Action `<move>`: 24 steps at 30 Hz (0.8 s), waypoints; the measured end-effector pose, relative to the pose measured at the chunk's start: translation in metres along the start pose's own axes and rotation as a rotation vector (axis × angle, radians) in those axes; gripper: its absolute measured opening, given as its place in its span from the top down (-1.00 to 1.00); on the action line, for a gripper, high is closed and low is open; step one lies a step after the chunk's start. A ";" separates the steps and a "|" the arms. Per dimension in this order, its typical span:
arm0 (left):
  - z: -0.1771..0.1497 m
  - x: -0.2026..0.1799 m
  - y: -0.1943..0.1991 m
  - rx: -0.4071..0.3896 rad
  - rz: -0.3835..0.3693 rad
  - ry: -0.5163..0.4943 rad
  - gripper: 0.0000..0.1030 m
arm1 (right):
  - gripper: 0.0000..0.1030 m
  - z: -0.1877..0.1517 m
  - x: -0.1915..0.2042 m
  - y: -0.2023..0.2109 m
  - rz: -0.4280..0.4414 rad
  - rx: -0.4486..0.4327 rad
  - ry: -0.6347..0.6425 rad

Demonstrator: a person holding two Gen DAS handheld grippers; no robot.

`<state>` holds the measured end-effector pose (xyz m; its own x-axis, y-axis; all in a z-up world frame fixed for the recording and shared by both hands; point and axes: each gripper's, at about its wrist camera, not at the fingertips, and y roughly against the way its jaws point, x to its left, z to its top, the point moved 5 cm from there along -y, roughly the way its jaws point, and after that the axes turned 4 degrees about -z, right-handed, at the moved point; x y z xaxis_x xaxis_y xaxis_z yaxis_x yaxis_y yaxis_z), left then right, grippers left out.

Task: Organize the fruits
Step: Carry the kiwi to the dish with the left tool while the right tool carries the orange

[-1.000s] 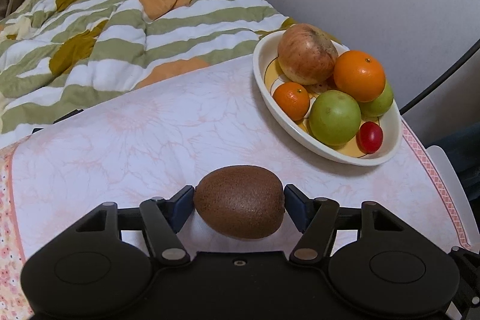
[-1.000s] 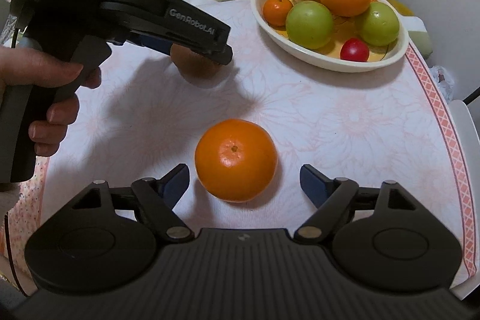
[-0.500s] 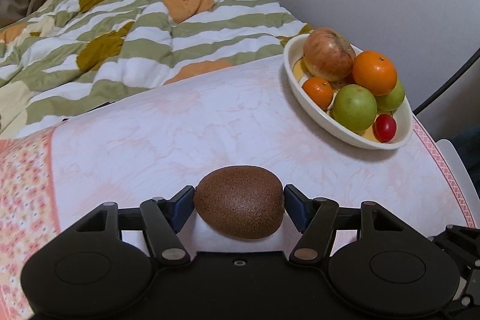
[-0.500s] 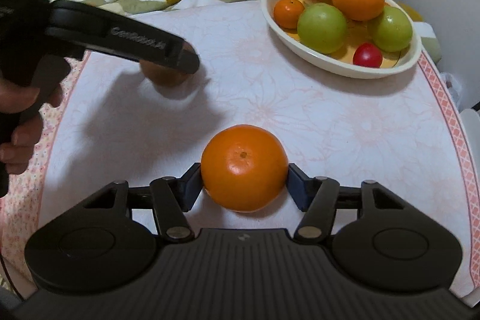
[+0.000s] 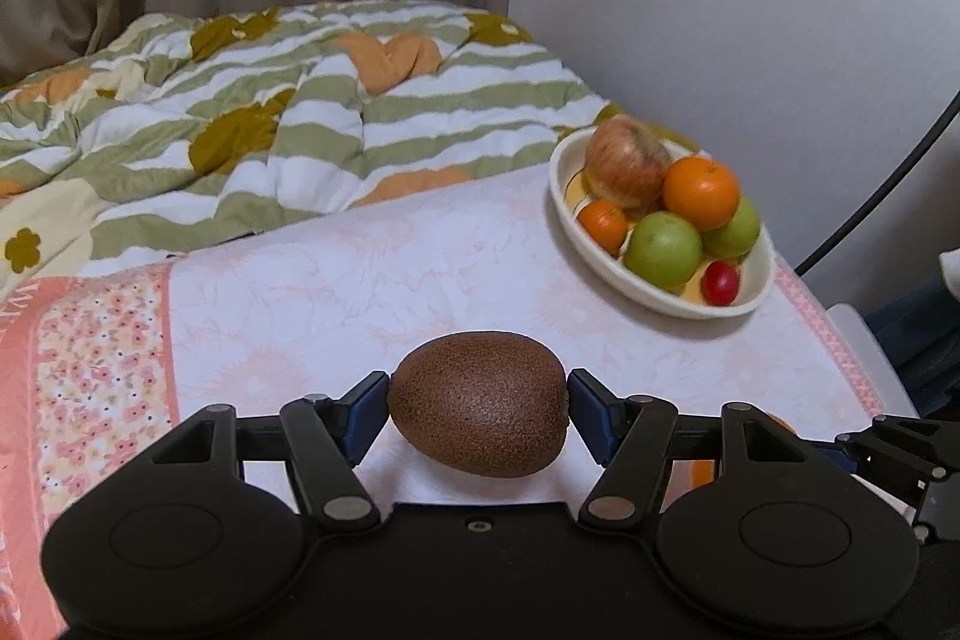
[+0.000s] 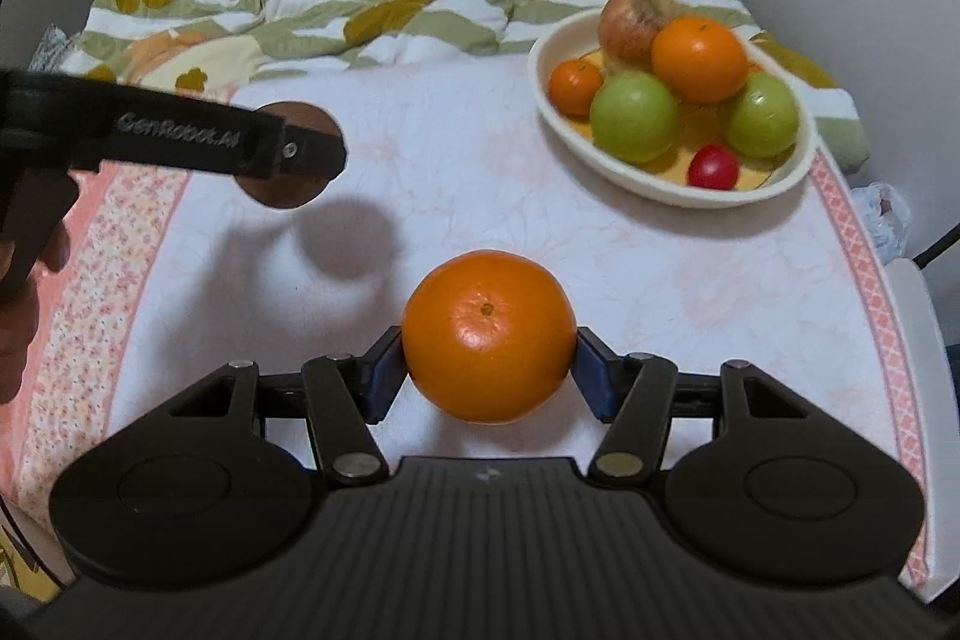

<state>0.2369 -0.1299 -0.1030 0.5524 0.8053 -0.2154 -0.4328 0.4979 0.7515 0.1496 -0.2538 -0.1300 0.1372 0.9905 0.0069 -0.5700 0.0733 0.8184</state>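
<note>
The left gripper [image 5: 477, 403] clamps a brown kiwi [image 5: 478, 403] between both pads, lifted clear above the table [image 5: 372, 292] near its front edge. The right gripper [image 6: 487, 370] grips a large orange [image 6: 487, 334] the same way, just off the cloth. The fruit bowl [image 6: 798, 160] sits at the table's far right corner.

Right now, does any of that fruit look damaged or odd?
One does: the apple at the back of the bowl looks wrinkled and browned on its skin. The other fruit looks sound, and nothing has spilled.
</note>
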 end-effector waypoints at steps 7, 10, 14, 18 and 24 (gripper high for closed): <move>0.010 -0.024 0.028 -0.069 -0.008 0.021 -0.33 | -0.44 0.012 -0.032 0.032 -0.006 -0.045 -0.019; 0.017 -0.036 0.034 -0.094 0.000 0.033 -0.33 | -0.44 0.019 -0.050 0.040 -0.015 -0.058 -0.002; 0.027 -0.052 0.037 -0.125 0.023 0.060 -0.33 | -0.44 0.033 -0.076 0.047 -0.001 -0.075 0.014; 0.039 -0.068 0.034 -0.159 0.057 0.111 -0.33 | -0.44 0.052 -0.104 0.050 0.035 -0.093 0.035; 0.060 -0.089 0.015 -0.189 0.105 0.158 -0.33 | -0.44 0.088 -0.143 0.039 0.081 -0.138 0.084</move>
<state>0.2240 -0.2131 -0.0353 0.3855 0.8887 -0.2482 -0.6158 0.4481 0.6480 0.1790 -0.4028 -0.0483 0.0215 0.9996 0.0169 -0.6833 0.0024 0.7302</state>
